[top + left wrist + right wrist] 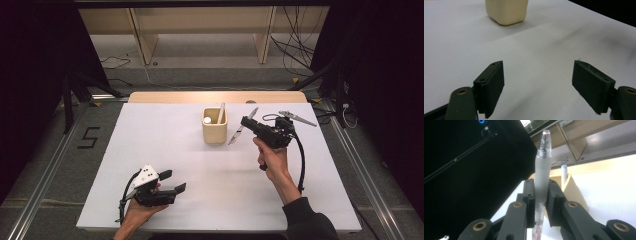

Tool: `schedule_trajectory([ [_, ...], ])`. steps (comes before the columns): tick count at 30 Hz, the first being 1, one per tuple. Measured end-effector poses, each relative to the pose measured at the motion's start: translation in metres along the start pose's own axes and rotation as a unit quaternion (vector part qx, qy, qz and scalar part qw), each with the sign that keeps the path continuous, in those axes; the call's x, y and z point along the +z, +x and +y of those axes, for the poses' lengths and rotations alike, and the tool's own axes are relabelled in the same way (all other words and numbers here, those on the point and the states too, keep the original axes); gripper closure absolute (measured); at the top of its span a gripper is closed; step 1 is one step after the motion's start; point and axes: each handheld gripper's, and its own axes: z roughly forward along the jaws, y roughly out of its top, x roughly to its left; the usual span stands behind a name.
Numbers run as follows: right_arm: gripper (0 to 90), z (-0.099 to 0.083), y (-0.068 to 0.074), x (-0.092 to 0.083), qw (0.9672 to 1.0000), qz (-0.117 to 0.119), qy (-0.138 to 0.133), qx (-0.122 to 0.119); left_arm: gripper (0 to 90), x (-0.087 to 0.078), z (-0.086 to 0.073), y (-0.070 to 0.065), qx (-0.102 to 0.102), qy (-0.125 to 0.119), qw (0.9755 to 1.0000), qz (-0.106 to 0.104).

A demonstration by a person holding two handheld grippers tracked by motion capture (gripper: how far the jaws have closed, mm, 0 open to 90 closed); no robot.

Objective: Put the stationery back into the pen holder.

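Frosted clear plastic pen (543, 173) is clamped tight in the right gripper (248, 121), lifted just right of the cream square holder (215, 131) near the table's far edge, drop-in left; left gripper (176, 181) sits wide open, empty, near the front-left corner.

A white bench (165, 165) stands on grey floor, where a black "5" mark (88, 137) lies to the left. Beyond it, a wooden shelf frame (145, 40) stands, with black cables (295, 45) trailing at the right.

Bright table (165, 150), dark surroundings, soft shadows, slightly blurry pictures.
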Motion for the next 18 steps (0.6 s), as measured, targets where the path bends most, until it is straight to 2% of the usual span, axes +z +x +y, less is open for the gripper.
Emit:
schedule_trajectory([
  [5, 80.0, 0.009, 0.001, 0.01, 1.0, -0.006, -0.002, -0.001, 24.5, -0.001, -0.001, 0.0, 0.007, 0.004, 1.0, 0.006],
  [10, 79.9, 0.016, 0.003, 0.021, 1.0, -0.005, -0.002, -0.004, 24.1, -0.003, -0.002, 0.002, 0.001, 0.004, 0.9999, 0.01],
  [13, 79.9, 0.02, 0.002, 0.027, 1.0, -0.003, 0.0, 0.007, 23.9, -0.005, -0.003, 0.002, 0.0, 0.006, 0.9999, 0.009],
  [18, 79.9, 0.03, 0.002, 0.035, 0.9999, -0.011, -0.004, 0.008, 23.7, -0.008, -0.004, 0.004, -0.003, 0.006, 0.9999, 0.013],
])
